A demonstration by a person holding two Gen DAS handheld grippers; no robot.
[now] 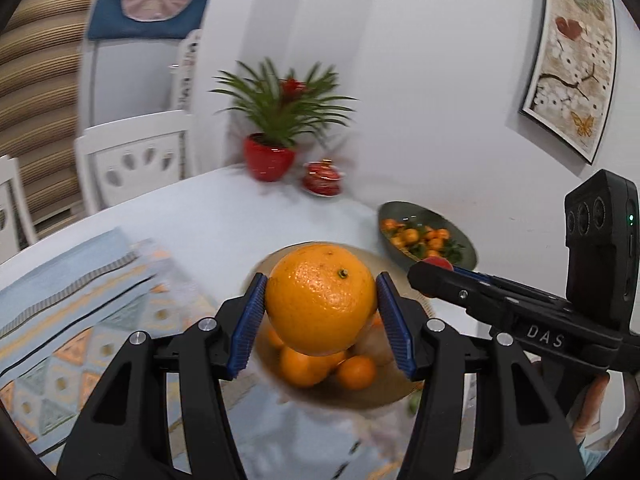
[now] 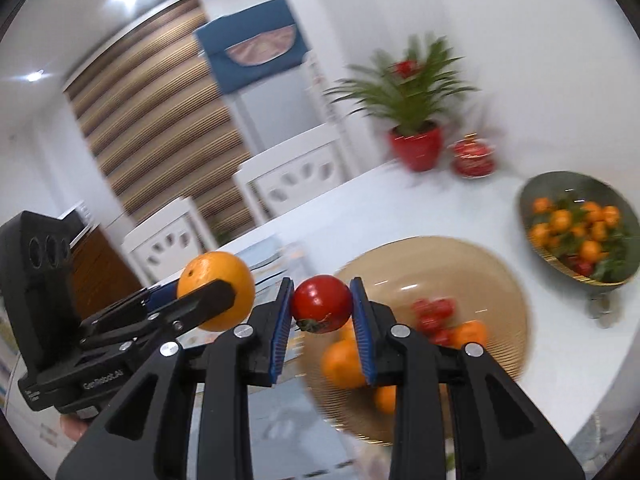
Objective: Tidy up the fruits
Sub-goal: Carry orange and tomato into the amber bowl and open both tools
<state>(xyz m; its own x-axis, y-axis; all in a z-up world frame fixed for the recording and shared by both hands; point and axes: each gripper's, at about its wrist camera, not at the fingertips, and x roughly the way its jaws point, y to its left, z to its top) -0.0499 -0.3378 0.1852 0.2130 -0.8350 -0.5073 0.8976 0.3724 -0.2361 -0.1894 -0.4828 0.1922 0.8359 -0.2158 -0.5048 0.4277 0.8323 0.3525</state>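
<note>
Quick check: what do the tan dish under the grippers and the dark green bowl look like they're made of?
Tan dish: likely tinted glass or clear plastic, glossy, with fine concentric ridges and see-through patches. Dark green bowl: looks like glazed ceramic or glass, smooth and shiny, with a thin gold rim. Motion blur leaves both open.

Left wrist view: looks forward along the left gripper (image 1: 320,312) from close above the table (image 1: 224,216), angled down toward the far wall. Right wrist view: looks along the right gripper (image 2: 322,312), tilted, facing the same way. Both views share the tan bowl (image 1: 384,400) (image 2: 480,264), the green bowl (image 1: 404,210) (image 2: 560,184), the potted plant (image 1: 276,120) (image 2: 412,96), and each other's gripper.
</note>
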